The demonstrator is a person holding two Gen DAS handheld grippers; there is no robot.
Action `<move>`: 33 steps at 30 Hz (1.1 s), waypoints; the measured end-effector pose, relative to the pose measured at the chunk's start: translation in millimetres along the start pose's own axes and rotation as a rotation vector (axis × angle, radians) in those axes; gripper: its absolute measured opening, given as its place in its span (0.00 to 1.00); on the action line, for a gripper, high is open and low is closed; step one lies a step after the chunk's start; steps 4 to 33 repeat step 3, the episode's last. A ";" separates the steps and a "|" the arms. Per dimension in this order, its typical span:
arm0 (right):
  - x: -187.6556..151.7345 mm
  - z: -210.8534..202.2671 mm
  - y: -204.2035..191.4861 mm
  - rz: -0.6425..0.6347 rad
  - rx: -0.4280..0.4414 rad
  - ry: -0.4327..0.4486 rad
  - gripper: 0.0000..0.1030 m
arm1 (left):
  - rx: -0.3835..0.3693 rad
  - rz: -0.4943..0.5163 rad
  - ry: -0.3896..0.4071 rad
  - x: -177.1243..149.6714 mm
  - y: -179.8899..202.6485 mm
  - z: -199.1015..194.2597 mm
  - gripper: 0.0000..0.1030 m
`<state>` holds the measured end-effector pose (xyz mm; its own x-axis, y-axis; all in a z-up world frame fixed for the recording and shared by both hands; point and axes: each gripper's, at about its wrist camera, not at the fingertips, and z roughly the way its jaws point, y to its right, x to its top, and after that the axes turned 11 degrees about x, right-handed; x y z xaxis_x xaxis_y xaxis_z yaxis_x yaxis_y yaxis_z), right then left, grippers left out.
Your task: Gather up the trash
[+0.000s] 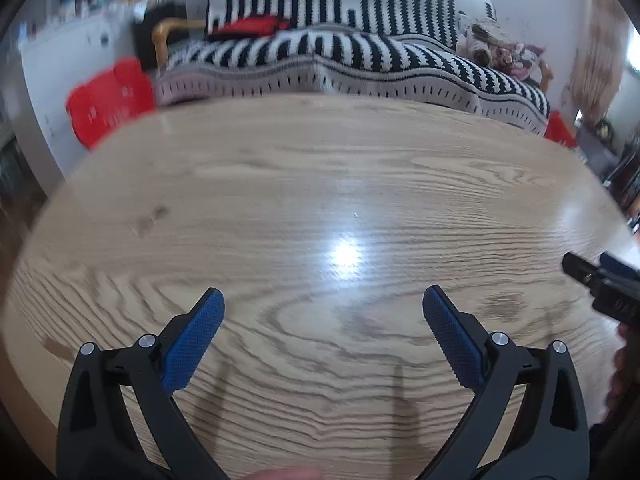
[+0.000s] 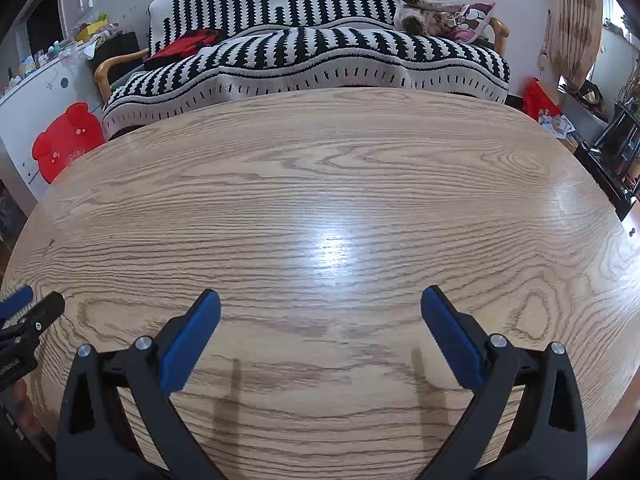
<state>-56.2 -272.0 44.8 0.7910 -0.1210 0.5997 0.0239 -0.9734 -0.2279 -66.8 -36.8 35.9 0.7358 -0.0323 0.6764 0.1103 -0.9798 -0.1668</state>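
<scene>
The left gripper [image 1: 323,300] and right gripper [image 2: 320,302] are hovering above the table [image 2: 320,184], jaws spread wide, gripping nothing, seemingly readying to collect; no trash showing.

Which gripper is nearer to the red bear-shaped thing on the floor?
Left. The left gripper sits on the side of the red bear-shaped thing; the right gripper is beside it, farther away.

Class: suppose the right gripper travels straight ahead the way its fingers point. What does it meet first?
The right gripper is open and tilted down over the wooden table, so it would probably meet the tabletop first. If it skimmed level, the striped sofa beyond the far edge comes next; depth is unclear.
</scene>
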 end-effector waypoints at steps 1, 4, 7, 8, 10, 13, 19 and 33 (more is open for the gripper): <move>-0.5 0.2 -0.2 0.002 -0.001 -0.002 0.94 | 0.004 0.014 0.007 0.6 1.7 -0.8 0.94; -0.8 0.6 1.2 0.005 -0.001 -0.002 0.94 | -0.005 0.025 -0.003 1.7 3.4 1.4 0.94; -0.8 0.6 1.2 0.005 -0.001 -0.002 0.94 | -0.005 0.025 -0.003 1.7 3.4 1.4 0.94; -0.8 0.6 1.2 0.005 -0.001 -0.002 0.94 | -0.005 0.025 -0.003 1.7 3.4 1.4 0.94; -0.8 0.6 1.2 0.005 -0.001 -0.002 0.94 | -0.005 0.025 -0.003 1.7 3.4 1.4 0.94; -0.8 0.6 1.2 0.005 -0.001 -0.002 0.94 | -0.005 0.025 -0.003 1.7 3.4 1.4 0.94; -0.8 0.6 1.2 0.005 -0.001 -0.002 0.94 | -0.005 0.025 -0.003 1.7 3.4 1.4 0.94; -0.8 0.6 1.2 0.005 -0.001 -0.002 0.94 | -0.005 0.025 -0.003 1.7 3.4 1.4 0.94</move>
